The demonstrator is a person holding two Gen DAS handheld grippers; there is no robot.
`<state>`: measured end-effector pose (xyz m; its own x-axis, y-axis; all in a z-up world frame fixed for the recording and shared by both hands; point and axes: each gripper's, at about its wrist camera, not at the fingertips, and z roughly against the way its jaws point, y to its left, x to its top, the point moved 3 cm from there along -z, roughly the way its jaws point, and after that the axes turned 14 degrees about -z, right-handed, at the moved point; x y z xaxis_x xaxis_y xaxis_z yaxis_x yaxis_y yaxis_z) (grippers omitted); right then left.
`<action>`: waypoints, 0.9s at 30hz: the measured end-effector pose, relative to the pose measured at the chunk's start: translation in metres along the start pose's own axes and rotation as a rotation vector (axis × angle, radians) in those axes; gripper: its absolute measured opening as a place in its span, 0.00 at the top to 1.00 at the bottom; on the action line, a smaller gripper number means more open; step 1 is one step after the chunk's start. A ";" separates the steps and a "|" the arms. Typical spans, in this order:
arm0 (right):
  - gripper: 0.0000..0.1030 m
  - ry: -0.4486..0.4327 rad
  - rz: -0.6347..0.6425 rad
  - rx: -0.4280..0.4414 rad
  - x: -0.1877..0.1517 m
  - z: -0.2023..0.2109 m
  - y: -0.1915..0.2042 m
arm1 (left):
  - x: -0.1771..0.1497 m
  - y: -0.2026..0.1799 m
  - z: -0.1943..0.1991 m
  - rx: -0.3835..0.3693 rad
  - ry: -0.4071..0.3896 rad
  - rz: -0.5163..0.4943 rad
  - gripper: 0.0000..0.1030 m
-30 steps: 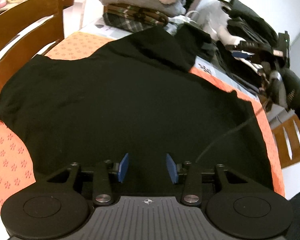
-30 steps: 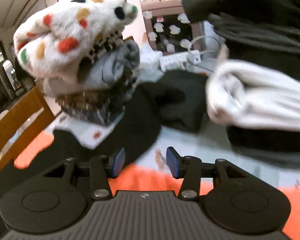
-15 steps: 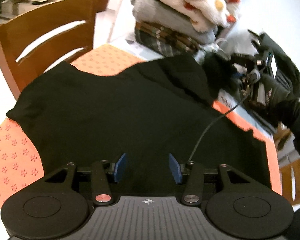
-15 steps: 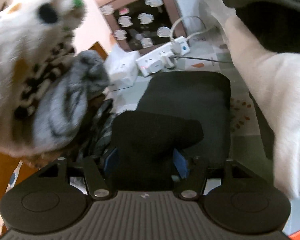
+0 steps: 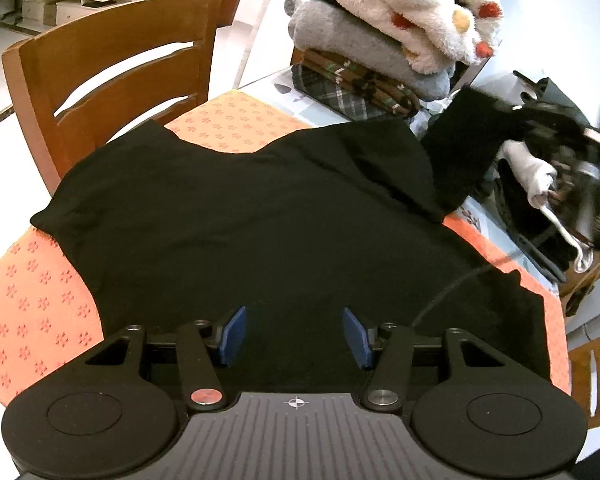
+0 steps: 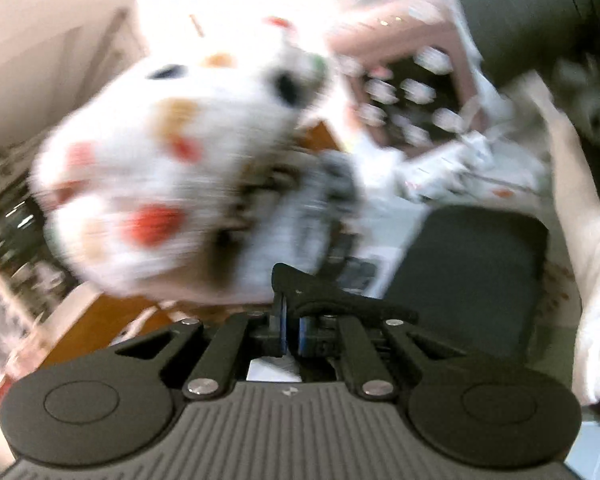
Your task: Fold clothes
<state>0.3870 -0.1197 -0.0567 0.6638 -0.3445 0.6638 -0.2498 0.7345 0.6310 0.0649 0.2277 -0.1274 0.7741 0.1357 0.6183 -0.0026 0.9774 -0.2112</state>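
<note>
A black shirt [image 5: 260,216] lies spread on the orange flowered tablecloth [image 5: 32,304]. My left gripper [image 5: 294,336] is open and empty just above the shirt's near hem. My right gripper [image 6: 291,330] is shut on the shirt's black sleeve [image 6: 320,292] and lifts it at the far right; in the left wrist view the raised sleeve [image 5: 464,148] hangs from the blurred right gripper [image 5: 560,140]. The right wrist view is blurred by motion.
A stack of folded clothes [image 5: 384,48], spotted fleece on top, stands at the table's far edge and shows blurred in the right wrist view [image 6: 172,184]. A wooden chair [image 5: 104,68] stands at the left. A pile of dark and white garments [image 5: 540,184] lies at the right.
My right gripper has closed on the black sleeve and lifted it off the table. My left gripper has stayed open over the hem, its view shifting slightly.
</note>
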 end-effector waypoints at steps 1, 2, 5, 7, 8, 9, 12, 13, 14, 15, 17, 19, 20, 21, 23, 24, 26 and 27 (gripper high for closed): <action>0.94 0.004 0.025 0.029 -0.001 0.012 0.009 | 0.001 0.002 -0.001 -0.004 -0.001 -0.001 0.46; 0.94 0.006 0.053 0.052 -0.004 0.025 0.017 | 0.001 0.004 -0.002 -0.007 -0.001 -0.002 0.46; 0.94 0.024 0.130 0.107 -0.015 0.063 0.038 | 0.003 0.007 -0.002 -0.012 -0.004 -0.013 0.46; 0.94 0.039 0.183 0.133 -0.029 0.088 0.049 | 0.004 0.007 0.001 -0.005 -0.015 -0.025 0.46; 0.94 0.051 0.206 0.146 -0.036 0.100 0.053 | 0.004 0.007 0.003 -0.001 -0.022 -0.027 0.46; 0.94 0.064 0.224 0.152 -0.046 0.110 0.057 | 0.004 0.008 0.007 0.002 -0.031 -0.026 0.46; 0.94 0.111 0.256 0.174 -0.076 0.141 0.066 | 0.003 0.010 0.017 0.010 -0.055 -0.023 0.46; 0.94 0.124 0.259 0.182 -0.086 0.150 0.067 | 0.002 0.011 0.019 0.013 -0.057 -0.023 0.46; 0.94 0.138 0.256 0.185 -0.096 0.160 0.068 | 0.001 0.012 0.021 0.015 -0.059 -0.023 0.46; 0.94 0.143 0.253 0.186 -0.106 0.168 0.069 | 0.000 0.013 0.022 0.016 -0.058 -0.025 0.46; 0.93 0.157 0.232 0.182 -0.128 0.181 0.065 | -0.001 0.015 0.024 0.019 -0.055 -0.034 0.46; 0.93 0.172 0.219 0.155 -0.150 0.191 0.061 | 0.000 0.017 0.024 0.019 -0.053 -0.050 0.46; 0.93 0.185 0.224 0.138 -0.162 0.195 0.057 | 0.001 0.018 0.024 0.019 -0.053 -0.059 0.46; 0.92 0.197 0.226 0.110 -0.176 0.199 0.053 | 0.002 0.019 0.023 0.017 -0.052 -0.068 0.46; 0.89 0.230 0.207 0.071 -0.201 0.202 0.043 | 0.007 0.021 0.021 0.012 -0.051 -0.088 0.46; 0.89 0.248 0.205 0.041 -0.214 0.202 0.038 | 0.009 0.022 0.020 0.010 -0.051 -0.097 0.46; 0.81 0.282 0.211 -0.033 -0.240 0.202 0.026 | 0.016 0.024 0.015 0.006 -0.048 -0.121 0.46; 0.77 0.288 0.209 -0.078 -0.250 0.204 0.022 | 0.019 0.026 0.013 0.004 -0.046 -0.133 0.46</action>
<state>0.0717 -0.1369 -0.1266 0.7781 -0.0118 0.6281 -0.3536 0.8181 0.4535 0.0716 0.2577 -0.1111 0.7378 0.0120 0.6749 0.0955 0.9879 -0.1219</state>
